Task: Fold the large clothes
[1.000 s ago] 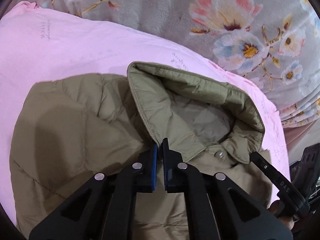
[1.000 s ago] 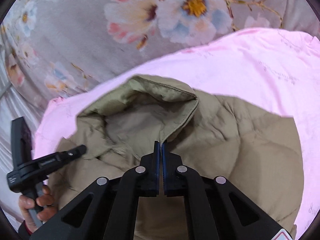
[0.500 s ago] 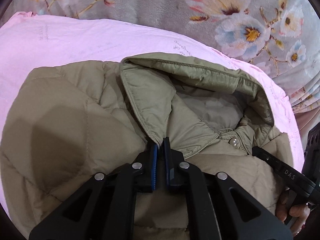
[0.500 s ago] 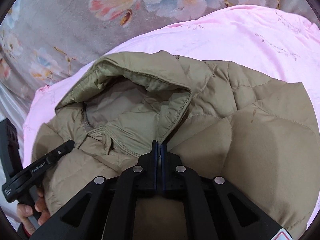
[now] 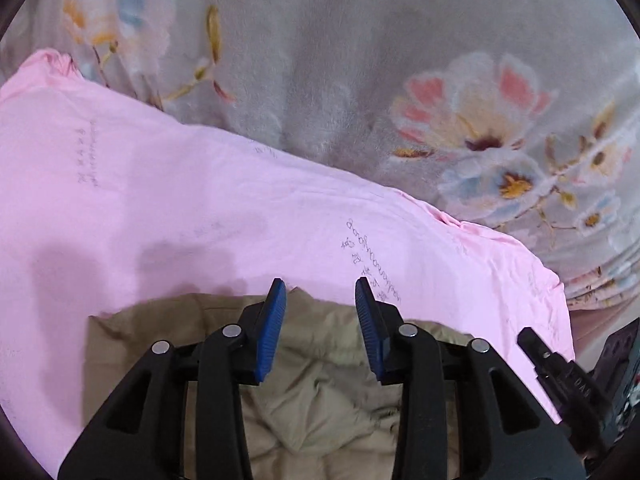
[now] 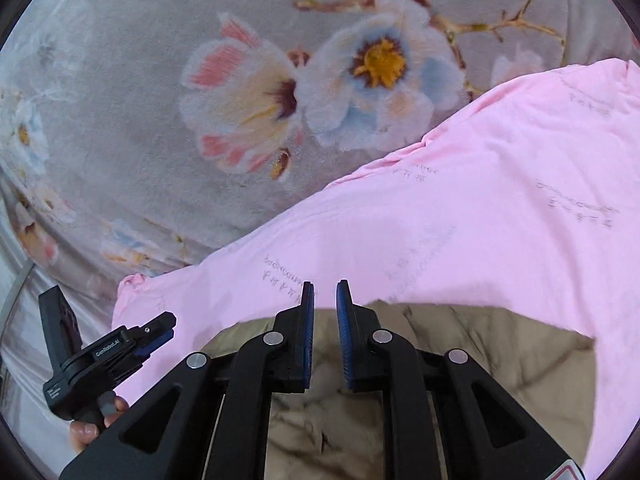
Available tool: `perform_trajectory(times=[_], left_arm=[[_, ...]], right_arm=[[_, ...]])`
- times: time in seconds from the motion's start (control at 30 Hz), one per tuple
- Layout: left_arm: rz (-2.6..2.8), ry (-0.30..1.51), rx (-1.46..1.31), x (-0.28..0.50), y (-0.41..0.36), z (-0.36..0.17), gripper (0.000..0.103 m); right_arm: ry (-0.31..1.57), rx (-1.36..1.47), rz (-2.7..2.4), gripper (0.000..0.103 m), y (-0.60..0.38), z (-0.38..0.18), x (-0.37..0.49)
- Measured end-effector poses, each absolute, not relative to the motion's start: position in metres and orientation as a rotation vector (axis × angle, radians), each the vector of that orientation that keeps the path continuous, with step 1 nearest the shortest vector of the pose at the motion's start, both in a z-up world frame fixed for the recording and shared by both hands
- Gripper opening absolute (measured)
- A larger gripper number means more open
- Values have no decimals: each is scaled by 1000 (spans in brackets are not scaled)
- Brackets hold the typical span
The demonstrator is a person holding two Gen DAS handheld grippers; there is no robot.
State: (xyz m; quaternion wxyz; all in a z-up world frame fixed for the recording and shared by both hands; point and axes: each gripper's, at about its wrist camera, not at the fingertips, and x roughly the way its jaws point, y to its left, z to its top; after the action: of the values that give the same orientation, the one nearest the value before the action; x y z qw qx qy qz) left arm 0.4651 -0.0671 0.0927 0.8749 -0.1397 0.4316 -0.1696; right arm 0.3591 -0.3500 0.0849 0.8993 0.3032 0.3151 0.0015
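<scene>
The olive quilted jacket (image 5: 320, 400) lies on a pink sheet (image 5: 200, 208), low in both views and partly hidden behind the fingers. My left gripper (image 5: 320, 284) hovers above the jacket's far edge; its jaws are opening and nothing is between the blue pads (image 5: 272, 328). In the right wrist view the jacket (image 6: 480, 352) again fills the bottom. My right gripper (image 6: 325, 286) is above it, its jaws opening by a narrow gap with nothing between them. Each gripper shows in the other's view: the left gripper (image 6: 160, 326) and the right gripper (image 5: 536, 344).
A grey plush blanket with large flowers (image 5: 360, 60) covers the bed beyond the pink sheet (image 6: 480, 200). A person's hand (image 6: 88, 428) grips the left tool's handle at the lower left. The bed's edge drops off at the far right of the left wrist view.
Both grippers were shut on the jacket's hood. They have let go, opened and lifted away, so the jacket has slid to the bottom of both views.
</scene>
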Motion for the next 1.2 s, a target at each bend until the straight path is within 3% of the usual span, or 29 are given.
perform_trajectory(times=[0.17, 0.27, 0.37, 0.53, 1.2], left_arm=[[-349, 996, -173, 464, -90, 44, 27], [-360, 976, -72, 446, -90, 29, 22], [-365, 966, -14, 432, -87, 11, 19], [-379, 941, -50, 431, -80, -4, 19], [-301, 855, 128, 422, -102, -11, 18]], right_arm=[[811, 419, -16, 13, -328, 44, 381], [812, 251, -1, 13, -309, 37, 360], [824, 164, -37, 5, -306, 28, 347], [852, 238, -49, 0, -320, 10, 343], [860, 190, -95, 0, -305, -6, 355]])
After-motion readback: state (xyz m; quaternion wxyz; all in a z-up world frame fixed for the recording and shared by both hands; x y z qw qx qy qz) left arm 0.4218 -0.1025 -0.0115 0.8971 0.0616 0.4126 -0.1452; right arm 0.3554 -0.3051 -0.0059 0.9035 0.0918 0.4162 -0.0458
